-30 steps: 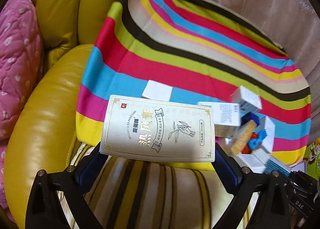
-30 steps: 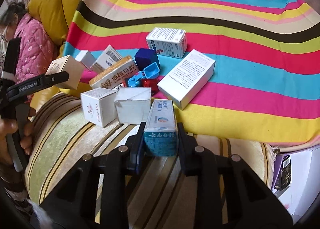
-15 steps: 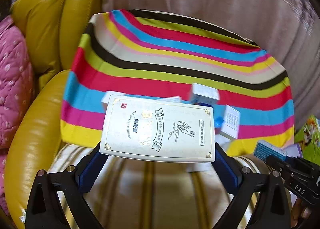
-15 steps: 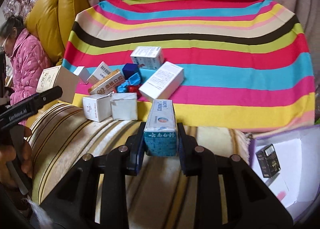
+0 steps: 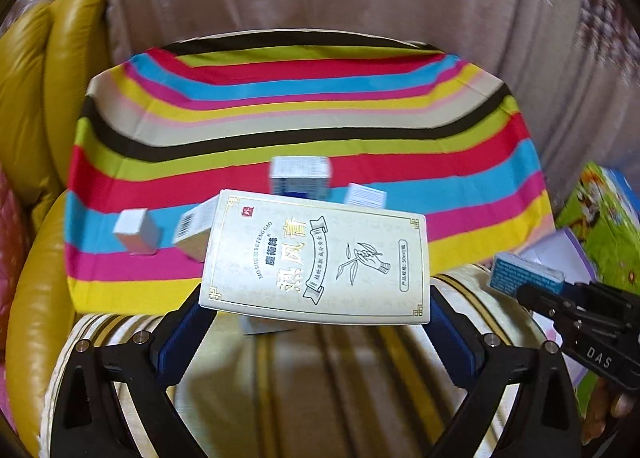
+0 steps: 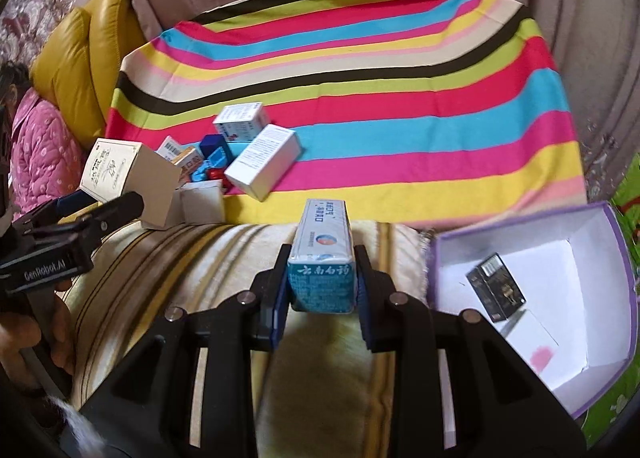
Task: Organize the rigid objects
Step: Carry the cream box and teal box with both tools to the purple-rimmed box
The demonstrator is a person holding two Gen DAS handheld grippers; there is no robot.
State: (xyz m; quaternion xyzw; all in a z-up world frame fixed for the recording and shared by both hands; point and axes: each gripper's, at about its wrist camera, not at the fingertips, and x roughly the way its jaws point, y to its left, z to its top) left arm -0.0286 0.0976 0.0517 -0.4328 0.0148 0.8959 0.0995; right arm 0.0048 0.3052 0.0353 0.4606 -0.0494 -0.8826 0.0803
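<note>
each hand-held gripper clamps a box: cream carton [image 5: 316, 258] lengthwise across left jaws, blue box [image 6: 323, 254] apparently pointing forward.

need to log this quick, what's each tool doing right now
left tool: closed on the cream box.
right tool: closed on the blue box.

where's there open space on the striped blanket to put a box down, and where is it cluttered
The striped blanket is bare right of the white box, through to its right edge, and along the far stripes. Its near left corner is crowded with small boxes.
</note>
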